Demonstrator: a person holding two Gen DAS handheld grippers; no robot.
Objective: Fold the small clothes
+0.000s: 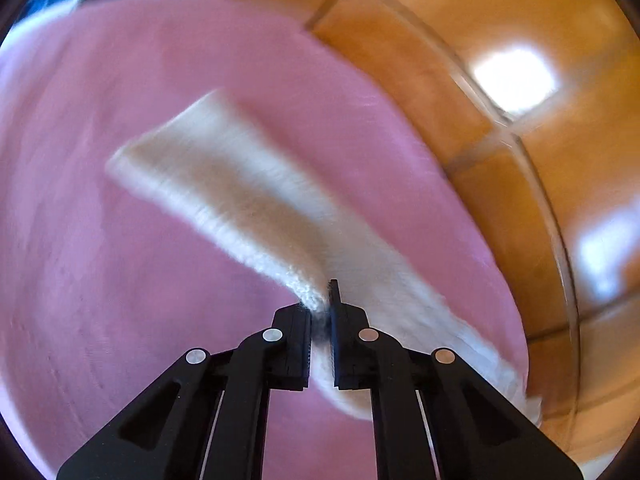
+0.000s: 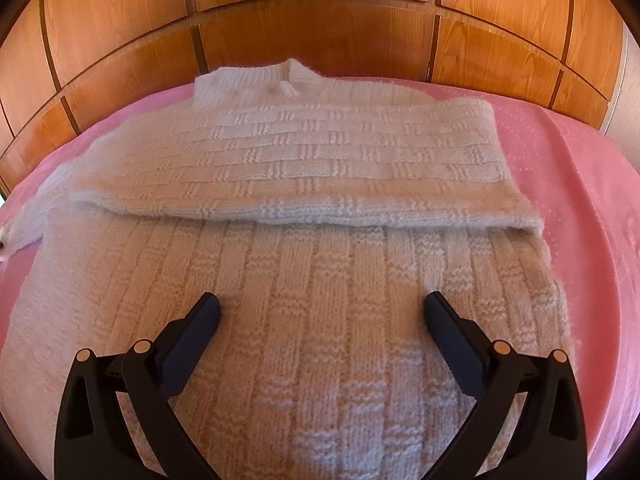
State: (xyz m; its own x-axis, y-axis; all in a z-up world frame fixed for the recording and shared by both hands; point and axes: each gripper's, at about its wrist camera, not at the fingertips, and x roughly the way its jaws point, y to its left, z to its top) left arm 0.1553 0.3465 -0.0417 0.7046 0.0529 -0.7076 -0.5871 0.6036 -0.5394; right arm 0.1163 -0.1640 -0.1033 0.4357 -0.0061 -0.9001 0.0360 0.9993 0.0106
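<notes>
Sweater (image 2: 320, 184): white knit, flat on the pink bed (image 2: 592, 208), one sleeve already folded across the chest; other sleeve (image 1: 224, 184) pinched near its end by the left hand-held gripper (image 1: 322, 312), jaws narrow on the knit. Right hand-held gripper (image 2: 322, 312): jaws wide, over the body, holding nothing. Advice: carry sleeve low and level across, keeping it untwisted; wooden panelling (image 2: 320, 12) behind.

Cream basket-weave sweater (image 2: 320, 160), pink bedspread (image 2: 592, 184)
</notes>
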